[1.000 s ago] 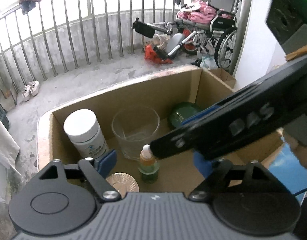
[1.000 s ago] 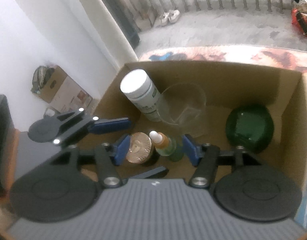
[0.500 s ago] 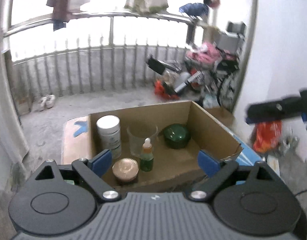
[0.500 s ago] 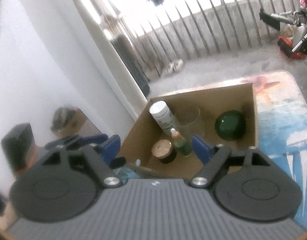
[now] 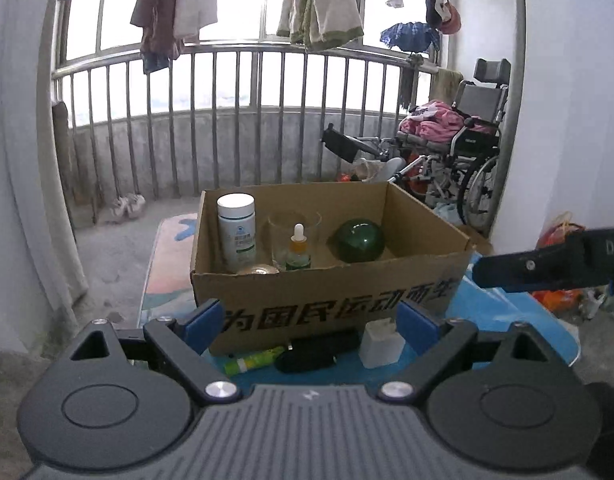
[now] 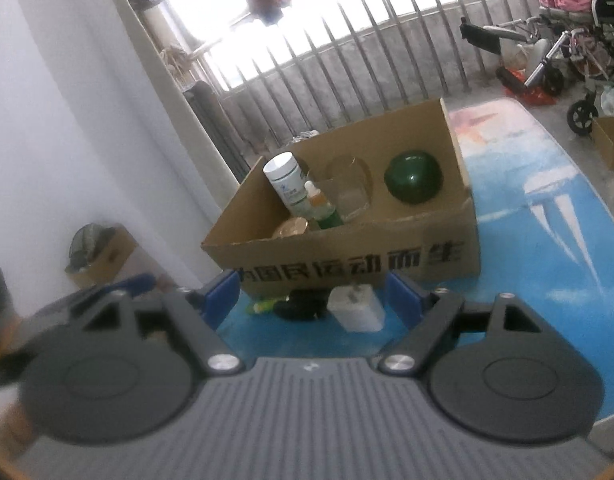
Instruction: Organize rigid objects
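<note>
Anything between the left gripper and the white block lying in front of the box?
Nothing visible. The white block lies on the blue mat before the cardboard box, just beyond the open left gripper. A black object lies beside it, not in front.

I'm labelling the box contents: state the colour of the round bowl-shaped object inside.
Dark green and glossy; the left wrist view shows it best.

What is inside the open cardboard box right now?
White-capped bottle, clear glass cup, small dropper bottle, dark green round object, and a copper-coloured lid mostly hidden behind the cardboard box's front wall.
</note>
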The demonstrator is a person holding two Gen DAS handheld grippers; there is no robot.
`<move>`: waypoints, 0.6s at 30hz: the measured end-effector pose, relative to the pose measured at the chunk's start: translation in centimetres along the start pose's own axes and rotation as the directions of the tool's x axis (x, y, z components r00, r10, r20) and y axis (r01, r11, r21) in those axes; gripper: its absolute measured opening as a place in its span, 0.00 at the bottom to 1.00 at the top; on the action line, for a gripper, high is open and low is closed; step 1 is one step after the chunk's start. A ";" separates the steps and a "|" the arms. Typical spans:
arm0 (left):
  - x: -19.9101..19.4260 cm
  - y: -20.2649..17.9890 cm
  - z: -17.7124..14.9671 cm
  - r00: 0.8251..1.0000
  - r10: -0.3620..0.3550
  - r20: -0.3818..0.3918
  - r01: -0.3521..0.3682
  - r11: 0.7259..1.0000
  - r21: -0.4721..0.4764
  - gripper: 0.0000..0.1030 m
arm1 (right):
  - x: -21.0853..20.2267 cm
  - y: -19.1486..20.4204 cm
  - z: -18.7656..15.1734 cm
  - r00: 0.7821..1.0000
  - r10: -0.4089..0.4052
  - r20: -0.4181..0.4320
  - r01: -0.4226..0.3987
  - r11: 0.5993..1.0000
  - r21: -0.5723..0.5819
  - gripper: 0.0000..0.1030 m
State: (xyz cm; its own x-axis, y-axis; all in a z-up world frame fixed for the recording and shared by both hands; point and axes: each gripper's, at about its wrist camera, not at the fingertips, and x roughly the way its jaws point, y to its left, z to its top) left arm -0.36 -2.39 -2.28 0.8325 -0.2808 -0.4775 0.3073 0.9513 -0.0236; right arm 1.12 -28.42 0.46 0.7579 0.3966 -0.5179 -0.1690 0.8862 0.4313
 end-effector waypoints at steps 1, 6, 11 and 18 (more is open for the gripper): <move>0.0 -0.2 -0.2 1.000 0.002 0.000 -0.002 1.000 0.002 0.91 | 0.2 0.3 -0.2 1.000 -0.003 0.000 0.003 1.000 -0.003 0.78; -0.2 -0.6 -1.1 1.000 0.018 0.012 -0.018 1.000 0.011 0.91 | 0.5 1.5 -0.7 1.000 -0.026 0.008 0.026 0.999 -0.048 0.78; -0.4 -0.9 -1.9 1.000 0.026 0.013 -0.027 1.000 0.016 0.91 | 0.6 1.1 -0.7 0.999 -0.031 0.009 0.031 0.999 -0.038 0.78; -0.5 -1.5 -2.4 1.000 0.005 0.002 -0.005 0.999 0.034 0.91 | 0.3 1.1 -0.6 0.999 -0.049 0.018 0.049 0.998 -0.033 0.78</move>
State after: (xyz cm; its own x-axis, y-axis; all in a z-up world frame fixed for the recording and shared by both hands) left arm -2.38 -3.33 -4.14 0.8347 -0.2763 -0.4763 0.3186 0.9479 0.0085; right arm 0.76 -27.17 0.33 0.7764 0.3485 -0.5250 -0.1523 0.9123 0.3802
